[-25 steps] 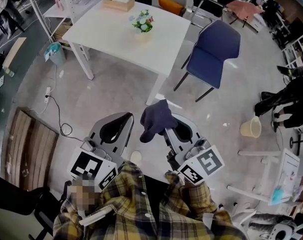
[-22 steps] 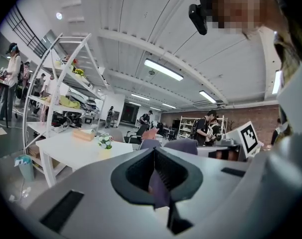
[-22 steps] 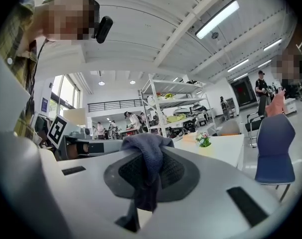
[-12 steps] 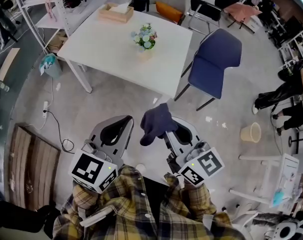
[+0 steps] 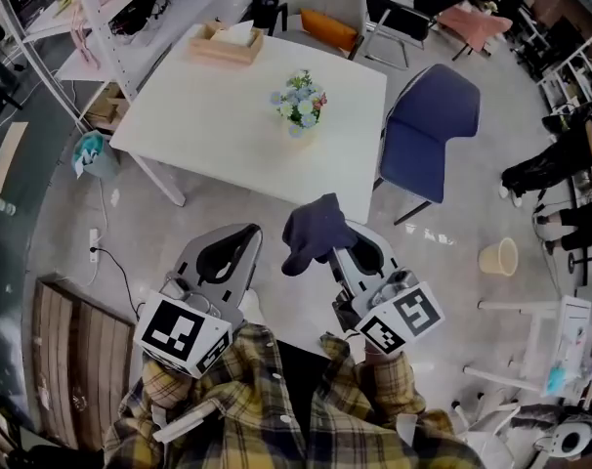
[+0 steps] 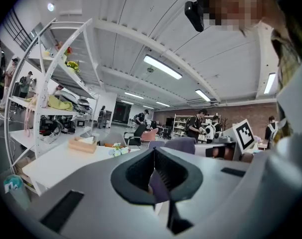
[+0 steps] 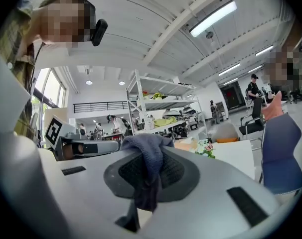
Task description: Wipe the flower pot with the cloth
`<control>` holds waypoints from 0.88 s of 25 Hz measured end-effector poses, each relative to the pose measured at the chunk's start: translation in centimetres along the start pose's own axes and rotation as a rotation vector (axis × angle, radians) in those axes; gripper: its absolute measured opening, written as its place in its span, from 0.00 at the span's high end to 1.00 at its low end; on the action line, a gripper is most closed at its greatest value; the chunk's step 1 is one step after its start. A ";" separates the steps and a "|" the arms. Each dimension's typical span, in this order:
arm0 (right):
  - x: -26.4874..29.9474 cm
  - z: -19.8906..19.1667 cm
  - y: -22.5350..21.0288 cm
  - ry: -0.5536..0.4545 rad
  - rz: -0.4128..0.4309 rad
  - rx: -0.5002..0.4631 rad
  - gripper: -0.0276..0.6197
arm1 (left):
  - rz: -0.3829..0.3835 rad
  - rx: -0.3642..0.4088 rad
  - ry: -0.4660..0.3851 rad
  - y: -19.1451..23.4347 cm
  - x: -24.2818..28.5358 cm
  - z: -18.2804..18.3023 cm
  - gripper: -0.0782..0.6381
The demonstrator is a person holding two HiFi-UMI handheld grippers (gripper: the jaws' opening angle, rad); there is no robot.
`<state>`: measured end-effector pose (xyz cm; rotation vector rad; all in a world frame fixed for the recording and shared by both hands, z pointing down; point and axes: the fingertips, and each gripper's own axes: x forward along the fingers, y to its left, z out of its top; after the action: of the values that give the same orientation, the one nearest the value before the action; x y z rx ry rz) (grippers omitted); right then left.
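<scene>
R tool (image 5: 337,252) grasping cloth (image 5: 314,231); L tool (image 5: 239,234) clenched, empty. Flower pot (image 5: 301,128) ahead on surface (image 5: 208,115), nearer R.

The left hand-held gripper (image 6: 154,151) has its jaws pressed together, empty; ahead-left of it, the flower pot (image 6: 119,151) stands on the white surface (image 6: 51,166).

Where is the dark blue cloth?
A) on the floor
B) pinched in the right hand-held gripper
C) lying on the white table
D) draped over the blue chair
B: the cloth hangs from the right hand-held gripper, whose jaws are closed on it.
</scene>
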<state>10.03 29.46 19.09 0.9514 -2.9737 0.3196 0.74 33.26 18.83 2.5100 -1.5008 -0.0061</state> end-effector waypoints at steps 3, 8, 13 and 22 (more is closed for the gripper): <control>2.0 -0.1 -0.7 -0.006 -0.038 0.010 0.92 | -0.011 0.004 0.006 2.3 0.2 0.3 0.88; 3.8 -0.4 -1.7 0.026 -0.080 0.028 0.92 | -0.026 -0.012 0.024 4.8 1.1 0.4 0.88; 5.6 -1.2 -4.9 0.058 -0.128 0.061 0.92 | -0.019 -0.037 0.049 7.6 3.1 -0.3 0.88; 10.9 -0.1 -12.8 0.058 -0.189 0.088 0.92 | -0.018 -0.022 0.064 14.2 10.8 1.6 0.88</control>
<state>8.48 13.02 22.39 1.1994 -2.8098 0.4686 -6.63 17.06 21.03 2.4819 -1.4457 0.0548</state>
